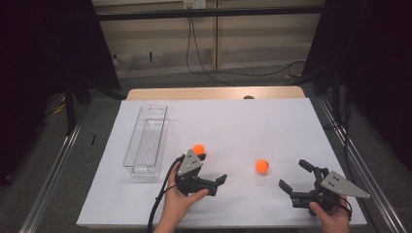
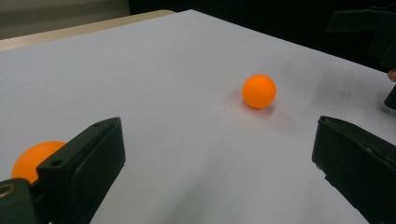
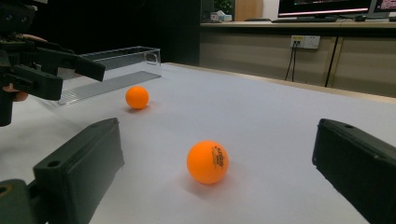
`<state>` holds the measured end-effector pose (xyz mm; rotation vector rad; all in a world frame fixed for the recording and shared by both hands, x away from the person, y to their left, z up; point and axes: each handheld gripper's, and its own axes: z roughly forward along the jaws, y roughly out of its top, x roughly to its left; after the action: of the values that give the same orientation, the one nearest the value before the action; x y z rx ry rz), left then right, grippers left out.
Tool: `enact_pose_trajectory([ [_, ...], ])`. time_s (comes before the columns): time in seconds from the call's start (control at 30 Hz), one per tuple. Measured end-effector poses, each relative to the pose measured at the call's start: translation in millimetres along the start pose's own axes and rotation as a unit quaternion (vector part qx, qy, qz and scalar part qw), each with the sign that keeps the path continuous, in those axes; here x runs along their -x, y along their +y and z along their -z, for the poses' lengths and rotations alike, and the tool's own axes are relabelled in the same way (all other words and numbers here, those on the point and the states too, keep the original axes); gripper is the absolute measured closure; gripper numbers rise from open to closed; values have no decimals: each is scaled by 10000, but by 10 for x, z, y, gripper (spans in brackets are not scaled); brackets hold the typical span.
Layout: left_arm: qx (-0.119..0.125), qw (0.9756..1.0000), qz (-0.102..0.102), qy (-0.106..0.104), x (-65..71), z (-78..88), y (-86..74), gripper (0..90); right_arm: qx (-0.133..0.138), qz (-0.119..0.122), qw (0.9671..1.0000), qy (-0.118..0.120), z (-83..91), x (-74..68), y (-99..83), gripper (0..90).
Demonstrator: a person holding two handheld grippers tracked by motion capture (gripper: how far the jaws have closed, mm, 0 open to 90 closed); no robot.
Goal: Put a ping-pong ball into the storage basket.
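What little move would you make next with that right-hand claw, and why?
Probably ease the right gripper forward until its jaws sit either side of the ball, then close. The jaws are open, the ball lies loose on the table just ahead, and nothing blocks the way.

Clear plastic bin point(image 1: 145, 141) on white table cover point(image 1: 233, 121); cables point(image 1: 204, 68) behind.

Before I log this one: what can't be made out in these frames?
- Near ball, high view: lower part hidden behind the left gripper.
- Same ball, left gripper view: mostly covered by the jaw.
- Far ball's printed logo, right gripper view: too small to read.
- Clear bin, right gripper view: left end hidden by the left gripper.
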<state>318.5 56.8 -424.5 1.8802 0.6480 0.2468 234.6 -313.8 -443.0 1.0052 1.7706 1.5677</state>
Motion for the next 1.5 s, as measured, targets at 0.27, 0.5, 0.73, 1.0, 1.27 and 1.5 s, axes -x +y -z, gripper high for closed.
enact_pose_trajectory([
  [0.27, -80, 10000, -26, -14, 8, -45, 5, 29, -1, 7, 10000, 4, -2, 1, 0, 14],
  [0.5, -115, 9999, -38, -33, 20, -91, 22, 30, -1, 2, 10000, -1, 1, 5, 0, 14],
  [0.73, -172, 9999, 10, -11, 17, -135, 34, 30, 4, 1, 10000, 5, 0, 4, 1, 14],
  [1.0, -202, 9998, 38, 14, -7, -170, 41, 31, 4, 6, 10000, -5, 2, 5, 1, 14],
  [1.27, -220, 9997, 46, -2, 5, -199, 59, 31, -6, 15, 10000, -3, 1, 5, 1, 14],
  [1.5, -272, 9996, 30, -35, 16, -244, 63, 31, 8, 12, 10000, -6, 3, 5, 3, 14],
])
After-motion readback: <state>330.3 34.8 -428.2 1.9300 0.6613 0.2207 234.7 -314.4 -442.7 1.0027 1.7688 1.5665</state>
